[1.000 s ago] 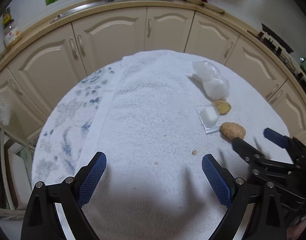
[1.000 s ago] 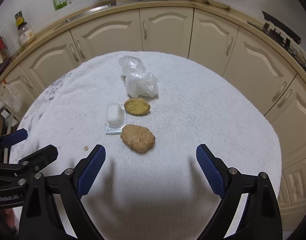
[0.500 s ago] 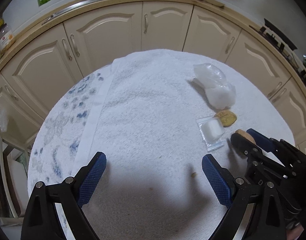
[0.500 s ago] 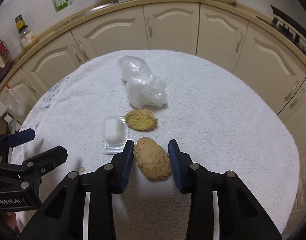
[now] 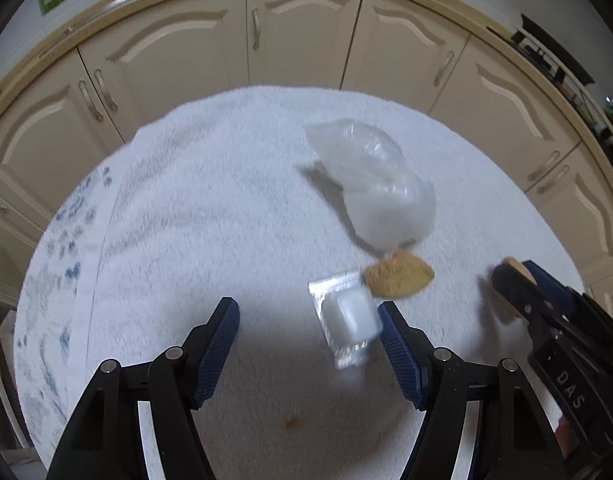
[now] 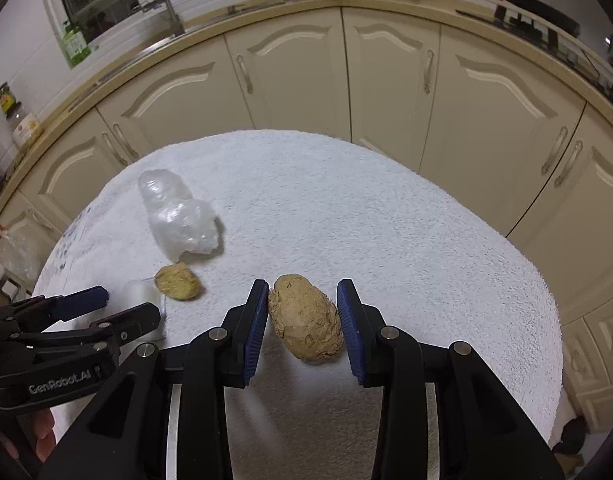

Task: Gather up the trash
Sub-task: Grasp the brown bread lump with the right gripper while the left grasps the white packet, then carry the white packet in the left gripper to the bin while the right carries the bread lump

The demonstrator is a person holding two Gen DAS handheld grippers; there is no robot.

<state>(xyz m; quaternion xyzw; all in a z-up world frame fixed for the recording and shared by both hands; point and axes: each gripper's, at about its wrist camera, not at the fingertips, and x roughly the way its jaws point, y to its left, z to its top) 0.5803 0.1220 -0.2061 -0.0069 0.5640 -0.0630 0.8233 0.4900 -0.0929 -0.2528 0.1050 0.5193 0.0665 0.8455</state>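
Note:
My right gripper [image 6: 302,328] is shut on a brown lump of food scrap [image 6: 304,316], its blue pads pressing both sides. In the left wrist view that gripper [image 5: 520,280] shows at the right edge. My left gripper [image 5: 308,338] hovers over a small clear packet with a white block [image 5: 348,320]. The packet lies between the closing jaws, close to the right pad, and the left pad is well clear of it. A flatter brown scrap [image 5: 398,278] lies just beyond the packet. A crumpled clear plastic bag [image 5: 374,184] sits farther back.
Everything rests on a white towel [image 6: 386,220] over a round table, with a blue-patterned cloth [image 5: 58,264] at its left edge. A small crumb [image 5: 292,423] lies near me. Cream kitchen cabinets [image 6: 290,72] curve behind the table.
The right gripper closed on the brown lump. The left gripper moved right and forward until the packet came between its jaws, which have narrowed.

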